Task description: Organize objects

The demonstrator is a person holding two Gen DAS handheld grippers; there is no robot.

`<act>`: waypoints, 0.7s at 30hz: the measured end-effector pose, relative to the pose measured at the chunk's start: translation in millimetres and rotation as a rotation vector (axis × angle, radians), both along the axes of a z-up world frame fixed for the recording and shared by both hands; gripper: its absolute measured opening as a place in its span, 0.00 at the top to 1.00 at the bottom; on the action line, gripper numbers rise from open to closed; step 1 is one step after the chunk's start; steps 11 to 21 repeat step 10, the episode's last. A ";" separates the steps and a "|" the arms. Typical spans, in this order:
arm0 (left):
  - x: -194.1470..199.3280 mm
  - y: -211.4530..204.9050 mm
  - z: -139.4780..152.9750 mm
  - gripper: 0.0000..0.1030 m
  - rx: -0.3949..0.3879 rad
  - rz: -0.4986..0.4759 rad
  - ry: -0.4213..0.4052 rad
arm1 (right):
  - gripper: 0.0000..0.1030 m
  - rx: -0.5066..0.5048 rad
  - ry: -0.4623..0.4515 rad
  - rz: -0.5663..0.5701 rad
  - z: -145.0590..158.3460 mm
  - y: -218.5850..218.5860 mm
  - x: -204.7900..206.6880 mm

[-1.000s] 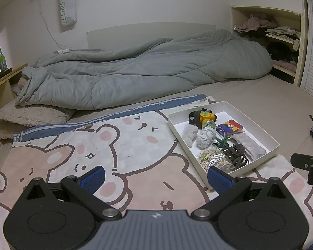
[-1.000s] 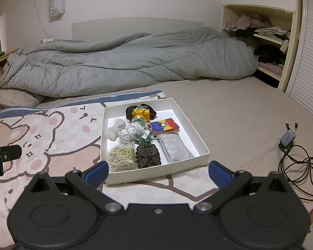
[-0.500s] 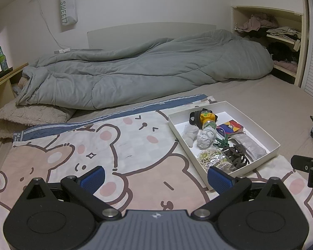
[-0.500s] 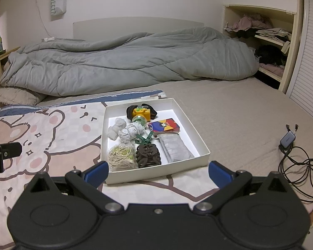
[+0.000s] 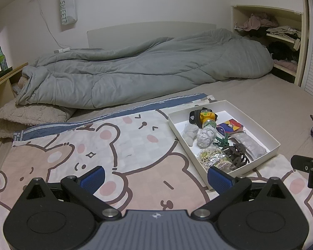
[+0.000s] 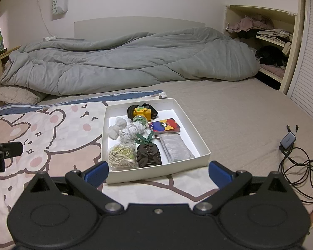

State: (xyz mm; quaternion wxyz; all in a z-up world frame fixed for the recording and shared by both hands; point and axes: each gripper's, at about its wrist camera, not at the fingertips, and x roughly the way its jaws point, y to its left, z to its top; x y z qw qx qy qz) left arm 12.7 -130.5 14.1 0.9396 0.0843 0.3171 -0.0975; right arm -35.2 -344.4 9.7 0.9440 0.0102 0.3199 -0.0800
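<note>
A white shallow box lies on the bed, also in the left wrist view. It holds a yellow headlamp, a colourful card pack, a grey pouch, a dark hair claw, a bag of rubber bands, white balled socks and a green clip. My right gripper is open and empty just in front of the box. My left gripper is open and empty over the bear blanket, left of the box.
A pink bear-print blanket covers the near bed. A grey duvet lies heaped behind. A charger with black cables lies at the right. Shelves with clothes stand at the back right. A green bottle stands on the left ledge.
</note>
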 end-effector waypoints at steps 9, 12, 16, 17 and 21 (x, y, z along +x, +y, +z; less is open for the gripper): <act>-0.3 0.7 -1.6 0.00 -0.002 0.000 0.002 | 0.00 -0.002 0.000 0.004 -0.5 0.7 0.4; -0.2 0.8 -1.6 0.00 -0.002 0.001 0.002 | 0.00 -0.002 0.001 0.004 -0.5 0.8 0.4; -0.2 0.8 -1.6 0.00 -0.002 0.001 0.002 | 0.00 -0.002 0.001 0.004 -0.5 0.8 0.4; -0.2 0.8 -1.6 0.00 -0.002 0.001 0.002 | 0.00 -0.002 0.001 0.004 -0.5 0.8 0.4; -0.2 0.8 -1.6 0.00 -0.002 0.001 0.002 | 0.00 -0.002 0.001 0.004 -0.5 0.8 0.4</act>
